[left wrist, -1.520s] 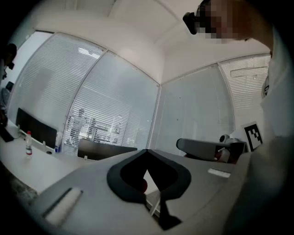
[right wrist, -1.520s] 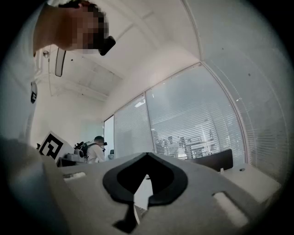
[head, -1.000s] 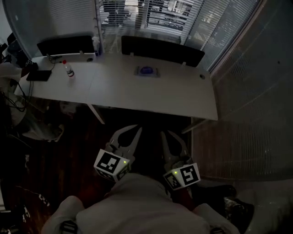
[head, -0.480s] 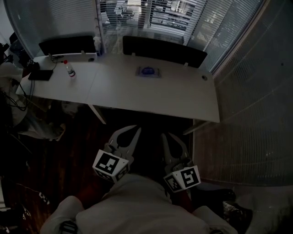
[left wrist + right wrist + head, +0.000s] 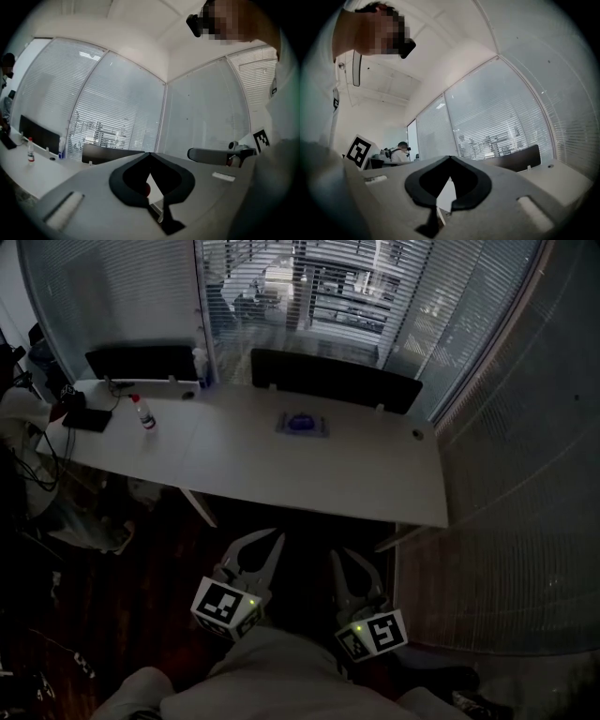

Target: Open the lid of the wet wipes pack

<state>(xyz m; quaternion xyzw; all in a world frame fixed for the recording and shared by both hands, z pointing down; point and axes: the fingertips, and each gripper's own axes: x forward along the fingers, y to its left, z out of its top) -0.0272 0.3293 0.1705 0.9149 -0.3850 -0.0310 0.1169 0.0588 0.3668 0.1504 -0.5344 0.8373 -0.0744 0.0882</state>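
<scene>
The wet wipes pack [image 5: 302,424] lies flat on the white desk [image 5: 375,474], toward its far middle, with a blue lid on top. Both grippers hang low over the dark floor, well short of the desk's near edge and far from the pack. My left gripper [image 5: 273,538] is shut with nothing in it, and its jaws meet at the tip [image 5: 149,153]. My right gripper [image 5: 337,556] is likewise shut and empty [image 5: 450,157]. The two gripper views point up at the blinds and ceiling, and the pack does not show in them.
A small clear bottle [image 5: 142,412] and a black device [image 5: 86,420] sit at the desk's left end. Two black screens [image 5: 333,379] stand along the far edge before glass walls with blinds. A desk leg [image 5: 199,504] slants down below the front edge. Another person [image 5: 401,151] stands far off.
The desk has slid lower in the head view and more window shows. Both grippers sit lower in the frame, still shut and side by side.
</scene>
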